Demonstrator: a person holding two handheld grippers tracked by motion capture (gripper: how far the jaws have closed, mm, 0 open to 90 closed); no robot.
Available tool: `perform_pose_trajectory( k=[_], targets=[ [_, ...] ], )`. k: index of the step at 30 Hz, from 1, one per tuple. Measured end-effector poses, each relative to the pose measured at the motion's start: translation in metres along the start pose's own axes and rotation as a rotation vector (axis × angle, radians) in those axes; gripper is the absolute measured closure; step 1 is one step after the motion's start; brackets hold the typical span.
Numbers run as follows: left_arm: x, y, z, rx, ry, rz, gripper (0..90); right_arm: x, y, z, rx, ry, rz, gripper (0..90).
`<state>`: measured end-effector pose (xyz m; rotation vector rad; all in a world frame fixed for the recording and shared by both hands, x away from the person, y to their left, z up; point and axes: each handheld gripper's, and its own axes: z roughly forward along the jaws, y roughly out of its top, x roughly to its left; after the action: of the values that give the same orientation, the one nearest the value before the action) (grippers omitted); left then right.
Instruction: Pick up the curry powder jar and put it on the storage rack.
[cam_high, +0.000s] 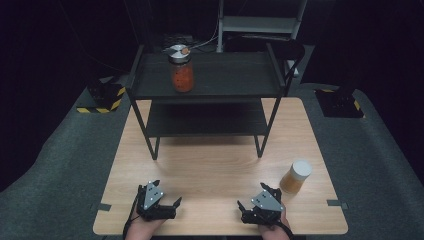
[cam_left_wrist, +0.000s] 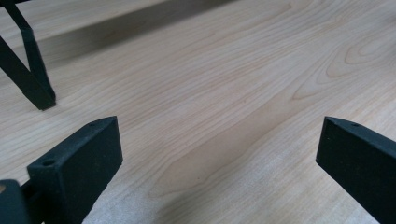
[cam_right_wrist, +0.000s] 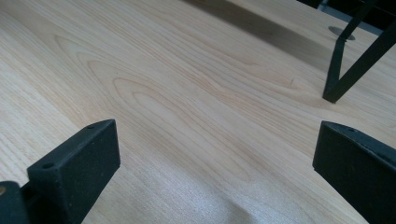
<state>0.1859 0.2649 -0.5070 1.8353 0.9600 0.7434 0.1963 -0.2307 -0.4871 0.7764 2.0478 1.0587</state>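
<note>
Counter (cam_high: 220, 165): light wood, mostly bare; we see both claws resting at its near edge.
Shelf (cam_high: 210, 75): black two-tier rack standing at the far half of the counter; lower tier looks bare; one foot (cam_left_wrist: 41, 98) shows in the left gripper view, another (cam_right_wrist: 332, 95) in the right gripper view.
Red jar (cam_high: 181, 67): upright on the top tier, left of middle, metal lid on; well apart from both claws.
Amber jar (cam_high: 296, 176): upright on the counter at the right, white lid on; just beyond the right claw, not touching it.
Left claw (cam_high: 167, 192): jaws spread wide, nothing between them but wood grain.
Right claw (cam_high: 252, 196): jaws spread wide, holding nothing; nearest thing is the amber jar.
Progress: we judge one jar already shelved and one left on the counter; no grasp begun.
Left to do: we reckon reach right, close on the amber jar, lift it to the shelf.
</note>
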Motion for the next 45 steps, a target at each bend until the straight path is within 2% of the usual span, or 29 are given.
perform_pose_trajectory(
  k=[3, 6, 13, 15, 21, 26, 33, 36, 45],
  targets=[
    [-0.004, 0.003, 0.001, 0.014, 0.002, 0.038, 0.7, -0.003, -0.001, 0.000, -0.005, 0.011, 0.016, 0.0],
    [-0.005, 0.003, 0.001, 0.014, 0.001, 0.049, 0.7, -0.004, -0.001, 0.000, -0.004, 0.017, 0.018, 0.0],
    [-0.003, 0.002, 0.000, 0.016, -0.014, 0.043, 0.7, -0.005, -0.005, -0.002, -0.027, 0.017, 0.027, 0.0],
    [-0.002, 0.002, 0.000, 0.011, -0.036, 0.053, 0.7, -0.005, -0.007, -0.003, -0.036, 0.017, 0.026, 0.0],
    [-0.001, 0.002, 0.000, 0.013, -0.038, 0.047, 0.7, -0.005, -0.006, -0.003, -0.033, 0.012, 0.044, 0.0],
    [0.001, 0.001, -0.001, 0.006, -0.045, 0.043, 0.7, -0.005, -0.006, -0.003, -0.032, 0.010, 0.040, 0.0],
    [-0.003, 0.003, 0.000, 0.017, -0.037, 0.064, 0.8, -0.006, -0.008, -0.005, -0.044, 0.006, 0.052, 0.0],
    [-0.004, 0.003, 0.000, 0.017, -0.037, 0.067, 0.9, -0.007, -0.008, -0.008, -0.063, 0.001, 0.054, 0.0],
    [-0.004, 0.002, 0.000, 0.017, -0.035, 0.064, 1.0, -0.007, -0.007, -0.030, -0.177, -0.022, 0.069, 0.0]
  ],
)
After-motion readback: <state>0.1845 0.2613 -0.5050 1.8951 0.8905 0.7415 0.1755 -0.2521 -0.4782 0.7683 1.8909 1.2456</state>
